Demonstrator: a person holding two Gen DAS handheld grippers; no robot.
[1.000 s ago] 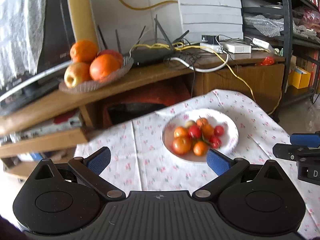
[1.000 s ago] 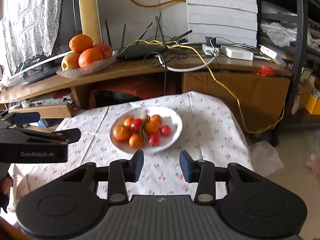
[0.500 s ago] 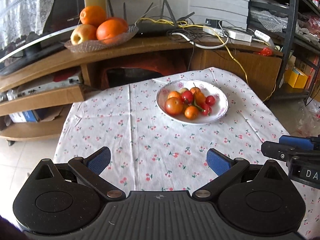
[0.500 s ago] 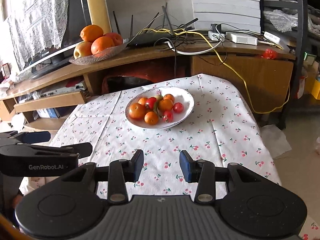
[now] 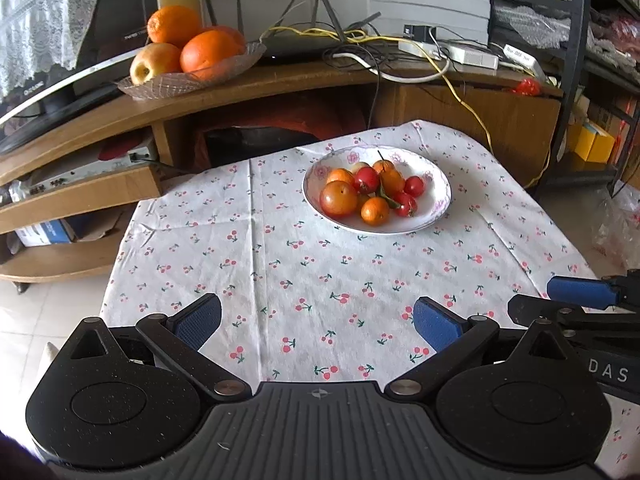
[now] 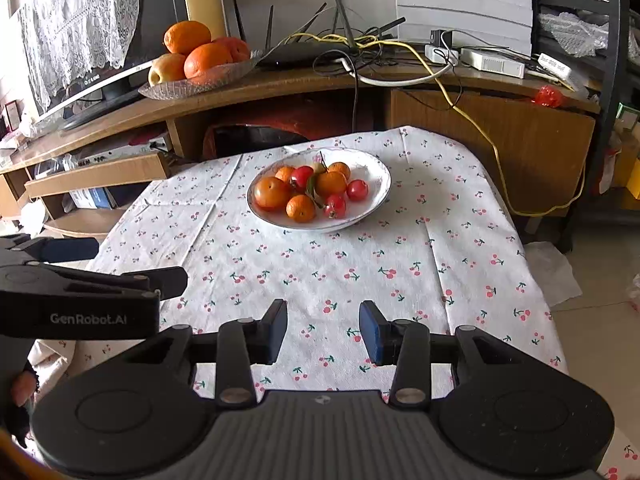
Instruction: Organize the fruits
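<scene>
Both claws hovering over the near edge of the tabletop (image 5: 304, 264) w/ its cherry-print cloth: left claw (image 5: 316, 320) spread wide, right claw (image 6: 323, 330) parted narrower, neither gripping anything. White bowl (image 6: 374, 176) of small orange & red fruits (image 6: 308, 190) sitting at the far side of the cloth, well apart from both. Behind it, glass dish (image 5: 224, 70) w/ oranges & an apple resting on the wooden shelf (image 5: 280, 80).

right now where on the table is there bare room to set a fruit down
Bare tablecloth runs wide between the white bowl and both tools, and along the bowl's left side to the table edge. It is crowded inside the bowl and on the wooden shelf behind, with a glass fruit dish and cables.
</scene>
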